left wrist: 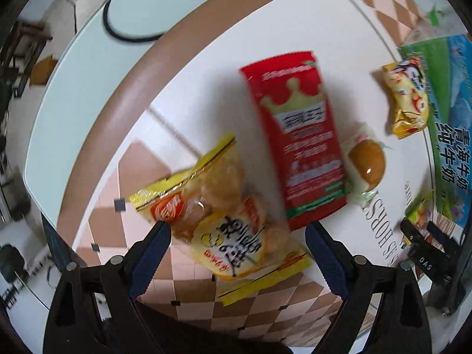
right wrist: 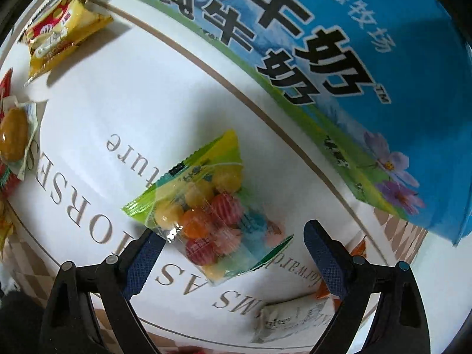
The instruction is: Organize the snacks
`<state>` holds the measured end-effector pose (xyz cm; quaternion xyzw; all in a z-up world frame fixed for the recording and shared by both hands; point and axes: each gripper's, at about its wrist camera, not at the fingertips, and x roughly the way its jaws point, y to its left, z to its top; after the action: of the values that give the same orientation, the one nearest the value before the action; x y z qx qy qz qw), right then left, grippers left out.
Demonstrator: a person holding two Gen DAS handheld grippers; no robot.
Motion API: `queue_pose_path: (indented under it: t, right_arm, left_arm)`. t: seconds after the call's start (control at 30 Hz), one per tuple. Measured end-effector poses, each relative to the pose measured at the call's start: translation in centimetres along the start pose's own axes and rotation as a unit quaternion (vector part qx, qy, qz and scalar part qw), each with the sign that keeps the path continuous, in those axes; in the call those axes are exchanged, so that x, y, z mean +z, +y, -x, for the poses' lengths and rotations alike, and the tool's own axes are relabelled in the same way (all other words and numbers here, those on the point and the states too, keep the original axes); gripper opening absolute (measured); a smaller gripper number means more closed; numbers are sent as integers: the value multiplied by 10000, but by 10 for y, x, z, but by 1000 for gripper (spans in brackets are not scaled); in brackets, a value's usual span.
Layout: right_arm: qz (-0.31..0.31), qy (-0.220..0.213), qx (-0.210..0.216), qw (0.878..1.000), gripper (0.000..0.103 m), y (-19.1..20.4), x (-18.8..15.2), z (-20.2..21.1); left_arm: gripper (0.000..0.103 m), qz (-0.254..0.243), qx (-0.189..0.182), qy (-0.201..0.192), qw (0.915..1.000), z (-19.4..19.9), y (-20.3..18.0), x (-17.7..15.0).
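Observation:
In the left wrist view my left gripper (left wrist: pixel 237 231) is open just above a yellow bag of rice crackers (left wrist: pixel 224 215) that lies between its fingers. A red packet with a crown (left wrist: pixel 295 138) lies beyond it, with a wrapped brown egg (left wrist: pixel 367 162) and a small yellow snack pack (left wrist: pixel 408 97) to the right. In the right wrist view my right gripper (right wrist: pixel 231 234) is open around a clear green-edged bag of coloured candies (right wrist: pixel 212 209) on the white tablecloth. The blue and green milk box (right wrist: pixel 339 59) stands just behind.
The round table has a brown rim (left wrist: pixel 177 47) and a checkered cloth border (left wrist: pixel 265 303). A small white wrapped sweet (right wrist: pixel 292 318) lies near my right gripper. The other gripper's black body (left wrist: pixel 424 253) shows at the left view's right edge. Floor and a black hoop (left wrist: pixel 132 29) lie beyond the table.

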<state>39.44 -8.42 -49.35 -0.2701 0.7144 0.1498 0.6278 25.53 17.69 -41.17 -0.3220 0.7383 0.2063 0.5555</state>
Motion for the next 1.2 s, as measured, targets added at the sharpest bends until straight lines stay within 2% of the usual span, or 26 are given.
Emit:
queue_pose_path:
  t: [0.03,0.1,0.23,0.3,0.4,0.5,0.63,0.8,0.9,0.97,1.07,1.13,1.2]
  right_arm:
    - [-138,23,98,9999,83,-2,-1,0]
    - [-421,107,267,9987,79,-7,-7,-3]
    - [-839,291,697,9936,79,-7,-23,-6]
    - [-1015,450,1160,9870,79,-3,-32,-10]
    - [-1396,661,1919,9692,79,-4,-43,-15]
    - [-1652,497,1970,9651,80,-13,-49,-9]
    - [-1996,338,2160,9552,81,-35,-56,-3]
    - [-2170,186,2003,9552,81,-54,-50,11]
    - [-2216,113,1934,9557,81,-68,-46,12]
    - [-2258,68,1881,9558,81,-82,-45,15]
    - [-2339,-27,1889,9537,81,-97,-41,21]
    - [-2301,-111,1803,9562,81,-107,-37,25]
    - [-2046,-167,1680,9642,81,-111,-29,30]
  left_arm:
    - [93,76,-22,57,10000,-2,4,-3]
    - [93,174,-84,156,9997,-5,9,-7]
    - [93,344,-86,335,9988,-12,20,-12]
    - [93,453,-137,436,9979,-18,25,-12]
    - [93,663,-281,584,9957,-29,29,-8]
    - [93,773,-347,625,9944,-31,26,3]
    - [93,660,-125,549,9962,-31,14,14]
    - [93,52,281,225,9993,-26,-11,19]
    - [90,-543,600,-84,9967,-22,-32,15]
    - [89,-995,827,-300,9911,-18,-44,14]
    - [89,-1688,1208,-596,9764,-15,-65,9]
    - [89,-2072,1423,-749,9650,-15,-76,5]
    - [89,-2322,1563,-843,9563,-16,-88,0]
